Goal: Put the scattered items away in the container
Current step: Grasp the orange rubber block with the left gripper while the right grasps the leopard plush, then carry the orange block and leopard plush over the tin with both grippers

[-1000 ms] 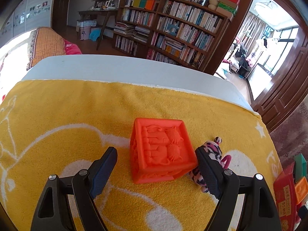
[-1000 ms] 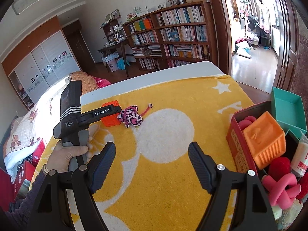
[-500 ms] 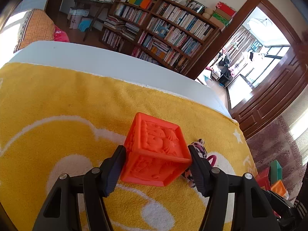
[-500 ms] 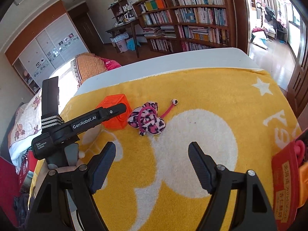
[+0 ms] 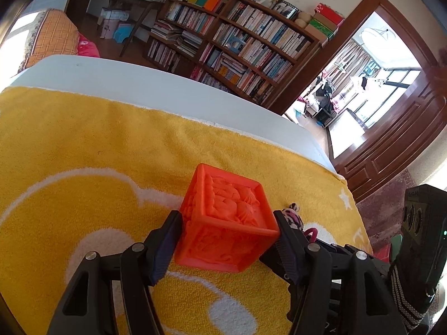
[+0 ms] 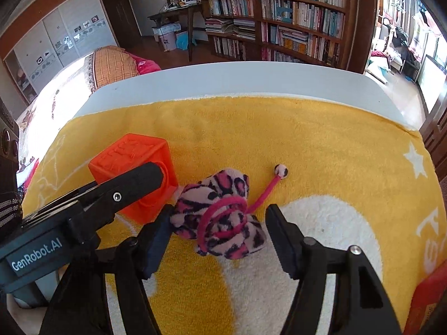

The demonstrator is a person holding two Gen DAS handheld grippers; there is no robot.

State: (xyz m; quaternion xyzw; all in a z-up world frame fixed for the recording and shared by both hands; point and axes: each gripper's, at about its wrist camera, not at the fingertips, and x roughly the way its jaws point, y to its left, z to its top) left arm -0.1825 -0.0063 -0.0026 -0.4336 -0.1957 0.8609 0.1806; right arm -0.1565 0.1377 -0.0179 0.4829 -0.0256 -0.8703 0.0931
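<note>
My left gripper (image 5: 226, 247) is shut on an orange embossed cube (image 5: 227, 224) and holds it tilted just above the yellow towel (image 5: 83, 145). The cube also shows in the right wrist view (image 6: 134, 164) with a left finger (image 6: 131, 184) across it. A pink leopard-print plush toy (image 6: 220, 217) with a pink cord lies on the towel between the fingers of my open right gripper (image 6: 218, 240). Its tip peeks out behind the cube in the left wrist view (image 5: 292, 217). The red container's edge (image 6: 427, 296) shows at the lower right.
The towel covers a white table whose far edge (image 6: 237, 81) runs across the back. Bookshelves (image 6: 293, 19) and a doorway stand beyond it. The right gripper's body (image 5: 419, 248) is close at the right of the left wrist view.
My left gripper closed on the orange cube and lifted it, tilting it. My right gripper moved left and forward from the container until its fingers straddle the plush toy.
</note>
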